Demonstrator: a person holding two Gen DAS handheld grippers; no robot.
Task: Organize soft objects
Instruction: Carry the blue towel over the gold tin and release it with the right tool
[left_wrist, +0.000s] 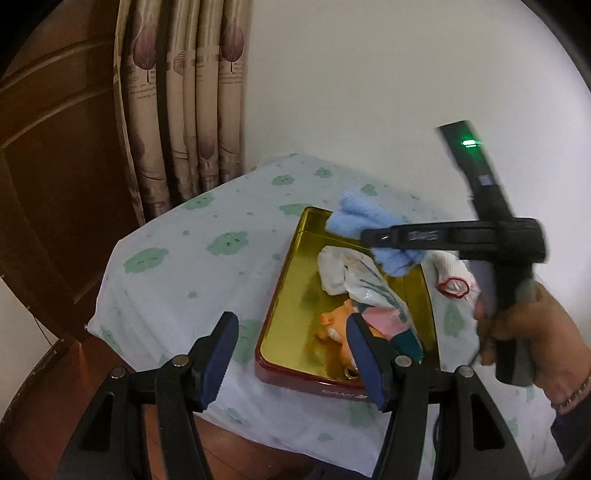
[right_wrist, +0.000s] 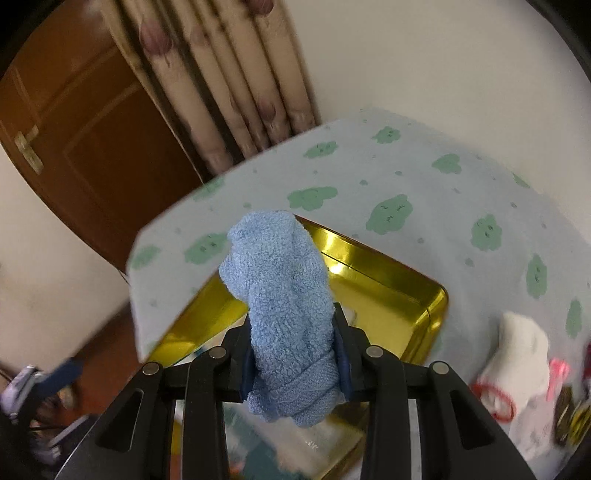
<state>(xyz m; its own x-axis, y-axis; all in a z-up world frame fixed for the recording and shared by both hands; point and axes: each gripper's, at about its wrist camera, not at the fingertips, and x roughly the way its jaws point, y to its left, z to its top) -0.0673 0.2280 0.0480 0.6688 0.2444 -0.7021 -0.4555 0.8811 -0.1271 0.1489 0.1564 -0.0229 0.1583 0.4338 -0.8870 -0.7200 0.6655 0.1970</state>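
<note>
Above the gold tin (right_wrist: 388, 280), right gripper (right_wrist: 293, 360) fingers clamp a soft, light blue towel roll (right_wrist: 277, 288) mid-length; left gripper (left_wrist: 291, 354) fingers stand apart, empty.

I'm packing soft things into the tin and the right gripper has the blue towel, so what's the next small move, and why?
Probably lower the right gripper toward the bare far end of the gold tin and let go. The rolled blue towel hangs clamped above the tin, whose near part already holds a plastic-wrapped white cloth and an orange plush toy.
</note>
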